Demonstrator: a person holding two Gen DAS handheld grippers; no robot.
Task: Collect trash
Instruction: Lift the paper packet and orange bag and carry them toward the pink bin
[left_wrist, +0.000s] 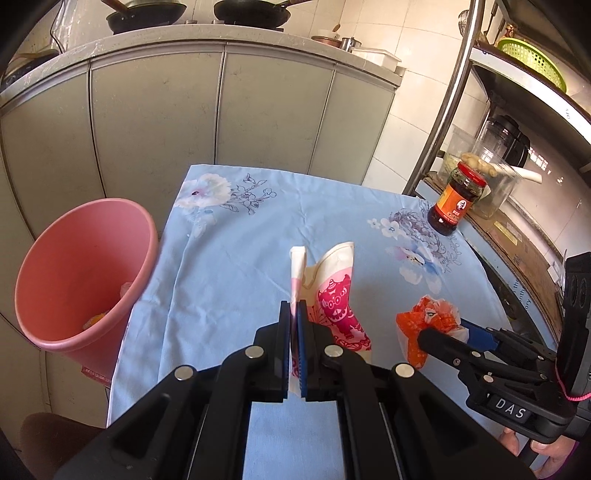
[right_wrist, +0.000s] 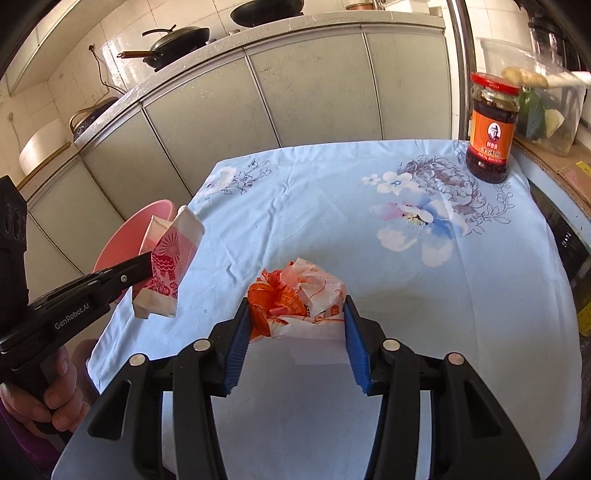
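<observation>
Holding trash in both grippers: each carries its own piece above the table.
Left gripper (left_wrist: 294, 314): pads pressed together on the paper bag (left_wrist: 334, 295), the white one with the red-pink lion print; a folded edge of it sticks up between the fingers.
Paper bag from the right wrist view: it (right_wrist: 168, 266) hangs clear of the cloth at the tip of the left gripper (right_wrist: 147, 267), over the table's left edge, with the bin's rim right behind it.
Right gripper (right_wrist: 295, 317): blue pads set partway apart and pinching the crumpled orange-and-white wrapper (right_wrist: 299, 299) from both sides.
Wrapper from the left wrist view: the wad (left_wrist: 428, 321) sits at the tip of the right gripper (left_wrist: 443, 334), to the right of the paper bag and apart from it.
Pink bin (left_wrist: 85, 273): standing beside the table's left side, mouth open, some scraps visible at the bottom.
Table (left_wrist: 258, 236): covered in a light blue floral cloth.
Sauce jar (right_wrist: 489, 129): red lid, orange label, upright at the far right corner, well apart from both grippers.
Hands: a hand (right_wrist: 55, 391) grips the left gripper's handle.
</observation>
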